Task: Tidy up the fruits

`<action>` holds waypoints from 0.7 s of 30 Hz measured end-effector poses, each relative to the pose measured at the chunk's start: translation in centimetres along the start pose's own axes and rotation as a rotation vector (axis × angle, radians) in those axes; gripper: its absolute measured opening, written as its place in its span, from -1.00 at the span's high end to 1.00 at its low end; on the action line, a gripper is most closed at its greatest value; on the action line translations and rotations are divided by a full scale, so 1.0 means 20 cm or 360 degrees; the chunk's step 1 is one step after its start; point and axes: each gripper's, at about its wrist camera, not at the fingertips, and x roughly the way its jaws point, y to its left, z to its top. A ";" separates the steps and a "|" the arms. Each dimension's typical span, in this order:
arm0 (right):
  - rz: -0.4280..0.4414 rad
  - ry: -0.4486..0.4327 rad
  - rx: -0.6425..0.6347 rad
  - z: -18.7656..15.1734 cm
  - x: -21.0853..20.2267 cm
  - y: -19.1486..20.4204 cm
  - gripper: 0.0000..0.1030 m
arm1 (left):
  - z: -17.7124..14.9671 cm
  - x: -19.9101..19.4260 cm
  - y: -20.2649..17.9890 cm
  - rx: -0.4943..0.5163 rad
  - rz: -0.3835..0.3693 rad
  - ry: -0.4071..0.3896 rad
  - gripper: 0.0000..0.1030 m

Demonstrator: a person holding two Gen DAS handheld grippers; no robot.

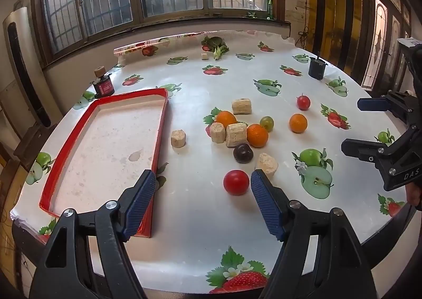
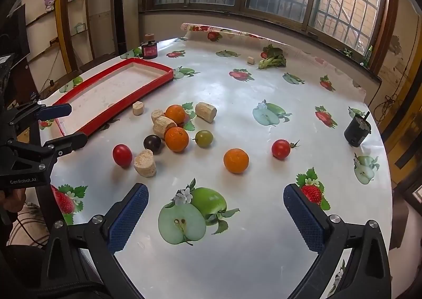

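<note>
A red-rimmed tray (image 1: pixel 158 124) (image 2: pixel 147 88) lies on the left of the table, nothing in it. Loose fruit lies mid-table: three oranges (image 1: pixel 257 135) (image 2: pixel 236 160), two red tomatoes (image 1: pixel 236 182) (image 2: pixel 281 149), a green tomato (image 1: pixel 267 123) (image 2: pixel 204 138) and a dark plum (image 1: pixel 243 152) (image 2: pixel 152 143). My left gripper (image 1: pixel 201 183) is open and empty; the near red tomato lies just inside its right fingertip. My right gripper (image 2: pixel 216 193) is open and empty, short of the fruit. It also shows at the right edge of the left wrist view (image 1: pixel 352 124).
Several beige cork-like chunks (image 1: pixel 236 134) (image 2: pixel 145 163) lie among the fruit. A dark red jar (image 1: pixel 103 85) stands behind the tray. A black cup (image 2: pixel 357 130) stands far right. Leafy greens (image 2: pixel 273 60) lie at the far edge. The table's front edge is close.
</note>
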 end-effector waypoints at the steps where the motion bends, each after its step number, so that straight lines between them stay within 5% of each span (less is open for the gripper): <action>1: 0.0002 0.0002 -0.0001 0.00 0.00 0.00 -1.00 | 0.00 0.00 0.00 0.0000 0.0002 0.0001 -0.44; 21: 0.0067 -0.0041 -0.0003 -0.02 0.00 0.01 -1.00 | -0.01 0.02 -0.02 0.0014 -0.0005 0.0015 -0.44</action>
